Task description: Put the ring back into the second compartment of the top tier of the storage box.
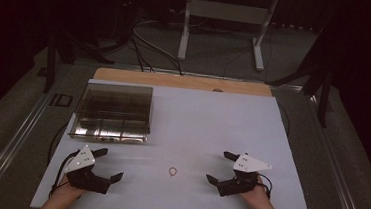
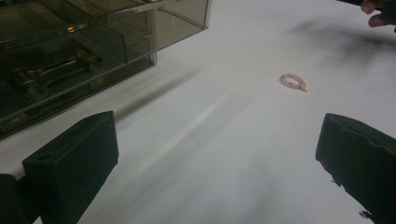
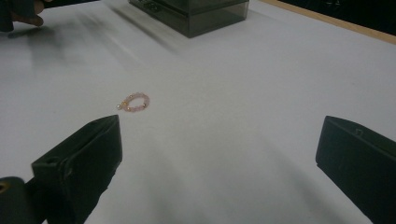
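Bracelet lying between two wide-open grippers

The beaded bracelet (image 1: pixel 173 172) is sitting untouched on the white table (image 1: pixel 212 121), at 3 o'clock from the left gripper (image 1: pixel 110 165), 9 o'clock from the right gripper (image 1: pixel 220 167).

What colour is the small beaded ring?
Pale pink beaded ring with gold accents, best in the right gripper view.

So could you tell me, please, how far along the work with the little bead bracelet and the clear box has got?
Nothing looks done yet. The bracelet lies loose on the white table, between the left gripper and the right gripper, untouched. Both grippers rest open near the front edge, holding nothing. The box sits apart at the back left. Probably left: picking the bracelet up and carrying it to the box.
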The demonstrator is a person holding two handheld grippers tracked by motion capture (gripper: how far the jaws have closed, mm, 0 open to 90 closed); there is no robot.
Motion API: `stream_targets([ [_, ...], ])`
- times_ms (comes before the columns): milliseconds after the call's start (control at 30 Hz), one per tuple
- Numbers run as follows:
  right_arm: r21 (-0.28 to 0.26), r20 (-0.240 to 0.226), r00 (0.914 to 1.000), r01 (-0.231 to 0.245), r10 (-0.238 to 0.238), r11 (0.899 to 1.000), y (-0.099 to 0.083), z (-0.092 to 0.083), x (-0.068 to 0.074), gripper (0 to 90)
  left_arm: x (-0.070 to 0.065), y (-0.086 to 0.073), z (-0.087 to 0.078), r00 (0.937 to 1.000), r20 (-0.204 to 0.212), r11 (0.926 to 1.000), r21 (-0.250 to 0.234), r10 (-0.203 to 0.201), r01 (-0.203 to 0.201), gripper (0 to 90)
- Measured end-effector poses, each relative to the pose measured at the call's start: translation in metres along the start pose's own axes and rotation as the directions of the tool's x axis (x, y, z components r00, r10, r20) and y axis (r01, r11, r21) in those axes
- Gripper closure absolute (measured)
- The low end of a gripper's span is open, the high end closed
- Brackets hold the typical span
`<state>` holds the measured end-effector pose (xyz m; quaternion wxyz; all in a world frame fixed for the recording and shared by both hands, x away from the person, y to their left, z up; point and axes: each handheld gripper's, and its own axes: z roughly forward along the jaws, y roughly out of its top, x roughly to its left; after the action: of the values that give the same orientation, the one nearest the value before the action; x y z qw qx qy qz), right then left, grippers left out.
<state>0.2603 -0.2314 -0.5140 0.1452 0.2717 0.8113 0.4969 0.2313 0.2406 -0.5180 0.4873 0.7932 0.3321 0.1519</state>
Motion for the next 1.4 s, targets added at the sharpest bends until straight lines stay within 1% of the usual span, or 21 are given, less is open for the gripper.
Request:
stream_targets([
  [133, 0.002, 0.007, 1.0000, -0.004, 0.004, 1.000, 0.000, 0.000, 0.000, 0.8, 0.001, 0.000, 0.000, 1.0000, 0.003, 1.0000, -0.005, -0.006, 0.006, 0.0],
  [233, 0.003, 0.014, 0.9999, -0.008, 0.008, 1.000, 0.000, -0.001, 0.000, 0.7, 0.000, 0.000, 0.000, 1.0000, 0.001, 1.0000, -0.006, 0.000, 0.000, 0.0],
  [333, -0.005, 0.019, 0.9997, -0.015, 0.015, 1.000, 0.001, -0.002, 0.000, 0.7, 0.000, 0.000, 0.000, 0.9998, -0.005, 0.9994, -0.029, 0.020, -0.021, 0.0],
  [433, -0.017, 0.024, 0.9995, -0.022, 0.022, 1.000, 0.003, -0.004, -0.001, 0.8, -0.001, 0.001, 0.001, 0.9999, 0.007, 0.9993, -0.036, 0.013, -0.012, 0.0],
  [500, -0.033, 0.029, 0.9990, -0.032, 0.033, 0.999, 0.007, -0.009, -0.001, 0.7, -0.001, 0.001, 0.002, 0.9999, 0.013, 0.9995, -0.031, 0.011, -0.010, 0.0],
  [567, -0.039, 0.036, 0.9987, -0.035, 0.037, 0.999, 0.011, -0.012, 0.000, 0.7, -0.002, 0.001, 0.003, 0.9998, 0.011, 0.9994, -0.029, 0.018, -0.018, 0.0],
  [700, -0.045, 0.047, 0.9985, -0.025, 0.027, 0.999, 0.023, -0.017, 0.001, 0.7, -0.003, 0.002, 0.003, 0.9997, 0.015, 0.9994, -0.027, 0.020, -0.020, 0.0],
  [900, -0.027, 0.066, 0.9978, 0.003, -0.002, 1.000, 0.046, -0.022, 0.002, 0.8, -0.004, 0.003, 0.005, 0.9995, 0.022, 0.9994, -0.027, 0.024, -0.023, 0.0],
  [967, -0.046, 0.060, 0.9982, 0.002, 0.001, 0.999, 0.054, -0.022, 0.002, 0.8, -0.004, 0.004, 0.005, 0.9995, 0.022, 0.9994, -0.027, 0.024, -0.024, 0.0],
  [1100, -0.064, 0.039, 0.9992, -0.002, 0.005, 0.998, 0.069, -0.018, 0.002, 0.8, -0.004, 0.004, 0.005, 0.9994, 0.025, 0.9992, -0.031, 0.025, -0.024, 0.0],
  [1200, -0.060, 0.026, 0.9996, 0.012, -0.010, 0.998, 0.077, -0.010, 0.005, 0.8, -0.004, 0.004, 0.004, 0.9993, 0.026, 0.9991, -0.033, 0.028, -0.027, 0.0],
  [1400, -0.043, -0.013, 0.9993, 0.034, -0.035, 0.998, 0.084, 0.009, 0.013, 0.7, -0.005, 0.004, 0.004, 0.9992, 0.026, 0.9990, -0.034, 0.030, -0.029, 0.0],
])
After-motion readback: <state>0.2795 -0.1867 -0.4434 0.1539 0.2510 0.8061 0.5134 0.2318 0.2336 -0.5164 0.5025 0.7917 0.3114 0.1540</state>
